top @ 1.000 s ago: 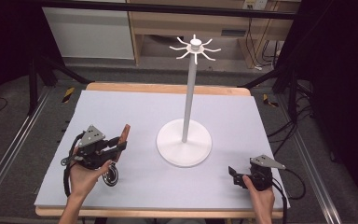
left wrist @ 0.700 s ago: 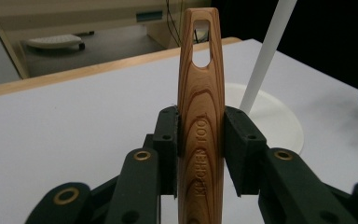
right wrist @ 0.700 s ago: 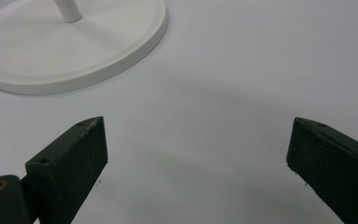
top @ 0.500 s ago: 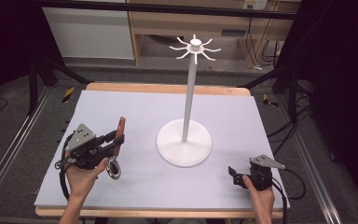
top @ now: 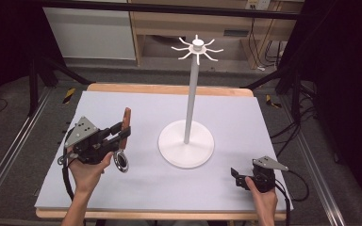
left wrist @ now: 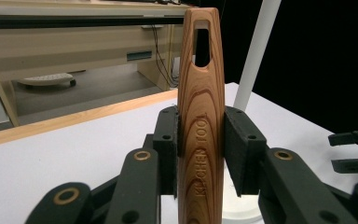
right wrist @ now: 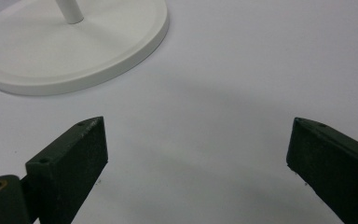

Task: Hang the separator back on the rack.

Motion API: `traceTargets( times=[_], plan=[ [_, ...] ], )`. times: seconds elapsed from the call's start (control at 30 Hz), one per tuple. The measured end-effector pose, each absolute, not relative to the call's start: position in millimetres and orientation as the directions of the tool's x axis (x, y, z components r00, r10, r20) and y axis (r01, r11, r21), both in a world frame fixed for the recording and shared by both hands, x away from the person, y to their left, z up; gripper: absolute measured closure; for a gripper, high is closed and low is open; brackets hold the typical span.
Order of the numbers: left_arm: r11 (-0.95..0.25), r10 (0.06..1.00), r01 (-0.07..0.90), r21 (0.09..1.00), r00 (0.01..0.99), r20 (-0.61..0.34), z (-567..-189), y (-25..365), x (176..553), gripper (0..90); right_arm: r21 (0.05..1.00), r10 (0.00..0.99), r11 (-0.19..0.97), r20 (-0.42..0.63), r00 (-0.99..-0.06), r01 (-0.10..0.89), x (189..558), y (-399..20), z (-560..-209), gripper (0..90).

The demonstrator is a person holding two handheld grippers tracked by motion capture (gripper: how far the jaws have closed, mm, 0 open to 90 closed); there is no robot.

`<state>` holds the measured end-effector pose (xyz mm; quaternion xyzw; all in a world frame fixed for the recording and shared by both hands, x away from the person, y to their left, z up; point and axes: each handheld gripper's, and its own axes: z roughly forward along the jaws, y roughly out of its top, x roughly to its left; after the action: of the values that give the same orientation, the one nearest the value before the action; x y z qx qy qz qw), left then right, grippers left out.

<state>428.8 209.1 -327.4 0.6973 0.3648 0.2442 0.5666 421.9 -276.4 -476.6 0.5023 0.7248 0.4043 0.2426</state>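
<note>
High view: the left gripper (top: 115,136) clamps a wooden-handled tool (top: 125,129) left of the stand (top: 186,146). Left gripper view: the handle (left wrist: 201,116) stands upright between both pads (hanging slot on top). Right gripper view: right gripper (right wrist: 196,154) jaws wide apart over the table (right wrist: 242,70).

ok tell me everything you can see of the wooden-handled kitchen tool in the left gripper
The kitchen tool has a tapered handle of reddish, strongly grained wood with a slotted hanging hole near its tip and the words KITCHEN TOOL pressed along it. The left gripper is shut on the handle, a black pad pressing each side. In the high view the handle points up and away from the person, while a round metal head with a dark centre hangs below the gripper, over the white table cover.
</note>
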Motion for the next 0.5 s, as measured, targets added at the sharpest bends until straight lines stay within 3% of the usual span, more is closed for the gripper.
traceTargets(
  times=[0.5],
  plan=[
    [-0.08,0.784,0.203,0.976,0.617,-0.065,-294.7,207.5,433.9,67.2,0.831,0.923,0.162,0.062,-0.379,0.531,421.2,-277.1,-476.4,5.7]
  ],
)
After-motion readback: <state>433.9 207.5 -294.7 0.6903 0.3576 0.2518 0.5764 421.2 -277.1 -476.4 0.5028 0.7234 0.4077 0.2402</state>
